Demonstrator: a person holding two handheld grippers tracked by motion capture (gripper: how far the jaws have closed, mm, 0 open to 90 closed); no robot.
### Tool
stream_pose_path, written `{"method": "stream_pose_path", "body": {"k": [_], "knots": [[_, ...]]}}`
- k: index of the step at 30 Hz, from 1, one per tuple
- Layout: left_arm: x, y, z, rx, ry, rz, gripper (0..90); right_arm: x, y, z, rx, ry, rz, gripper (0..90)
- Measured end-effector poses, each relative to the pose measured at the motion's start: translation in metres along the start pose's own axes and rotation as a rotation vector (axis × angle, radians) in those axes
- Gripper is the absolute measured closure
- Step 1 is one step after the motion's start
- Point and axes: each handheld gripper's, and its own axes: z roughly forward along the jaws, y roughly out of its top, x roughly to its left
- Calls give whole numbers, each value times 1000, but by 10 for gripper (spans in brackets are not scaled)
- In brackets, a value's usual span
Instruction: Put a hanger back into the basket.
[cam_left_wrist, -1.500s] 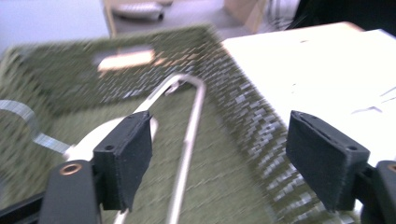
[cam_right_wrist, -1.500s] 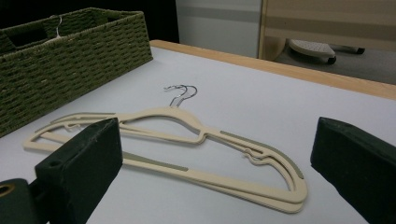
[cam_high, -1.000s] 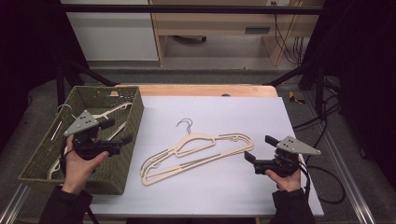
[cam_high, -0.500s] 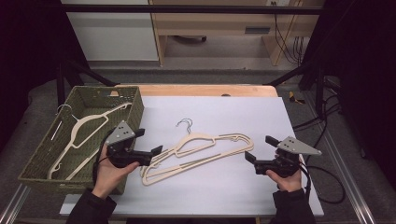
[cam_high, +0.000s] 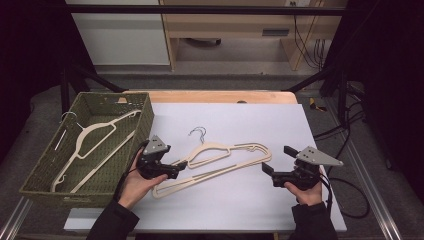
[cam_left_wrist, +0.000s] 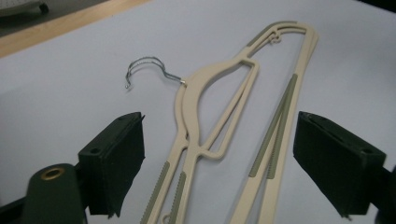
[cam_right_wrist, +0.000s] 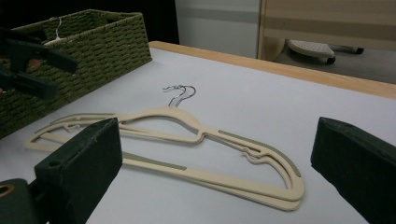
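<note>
The left gripper (cam_high: 176, 169), jaws wide but just closing, straddles 2 stacked cream hangers (cam_high: 220, 162) on the white table (cam_high: 280, 125) beside the wicker basket (cam_high: 107, 105). It may pinch only 1 hanger, tangling hooks. The right gripper (cam_high: 267, 170) waits open.

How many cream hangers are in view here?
4: two stacked hangers on the white table, and two hangers in the green basket. More could lie hidden beneath those.

Hangers on the worktop: two, stacked (cam_high: 220, 160)
Hangers in the basket: two (cam_high: 95, 137)
Baskets: one (cam_high: 50, 172)
Grippers: two (cam_high: 175, 170) (cam_high: 267, 170)
</note>
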Motion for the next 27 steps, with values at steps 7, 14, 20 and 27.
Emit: {"method": "stream_pose_path", "body": {"k": [7,14,20,27], "knots": [[0,-11,26,101,17,-2,247,2,-1,2,4,6,-4,27],[6,-23,43,180,41,-18,315,1,-1,2,0,3,3,28],[11,-31,51,221,80,-24,424,2,-2,3,8,5,0,28],[12,-32,53,236,86,-28,540,2,-2,3,10,6,1,28]]}}
